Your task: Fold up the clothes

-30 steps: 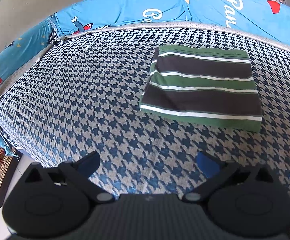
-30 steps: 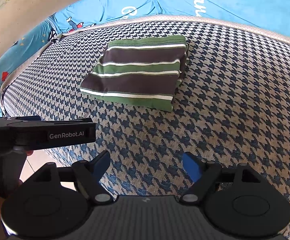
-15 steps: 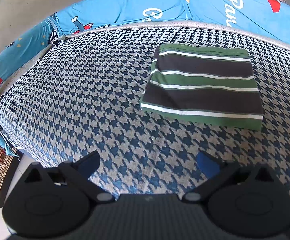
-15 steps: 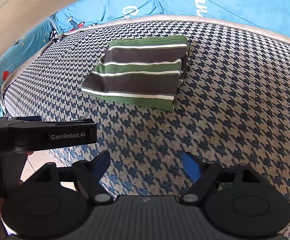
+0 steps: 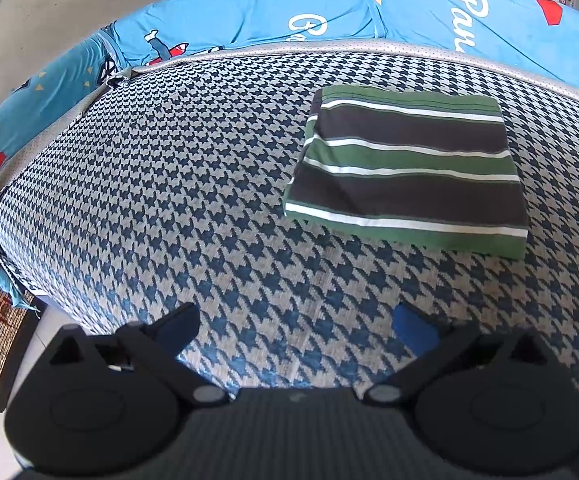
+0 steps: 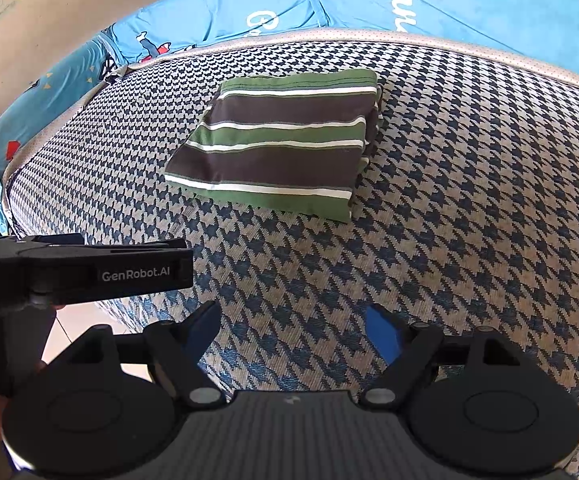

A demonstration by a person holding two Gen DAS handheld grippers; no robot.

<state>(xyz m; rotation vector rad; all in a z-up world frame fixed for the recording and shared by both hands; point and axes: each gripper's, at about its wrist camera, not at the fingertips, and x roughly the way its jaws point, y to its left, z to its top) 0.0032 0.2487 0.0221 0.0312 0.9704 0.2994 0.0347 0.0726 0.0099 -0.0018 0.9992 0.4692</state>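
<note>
folded garment (image 5: pixel 407 170) on mattress (image 5: pixel 169 184), printed sheet (image 5: pixel 329 8) seemingly behind

Bright, even daylight across my houndstooth mattress (image 5: pixel 161 184), and both views are sharp, with the weave crisp right up to my fingertips. My folded striped garment (image 6: pixel 281 148) throws only a thin soft shadow along its near edge. There's a pale sheen on the blue printed sheet (image 5: pixel 329 4) past the far edge. Fisheye bending is strong: the mattress edges bow into a dome and the corners go dark. My left gripper (image 5: pixel 297 326) and right gripper (image 6: pixel 293 326) show as near-black silhouettes, little detail.
</note>
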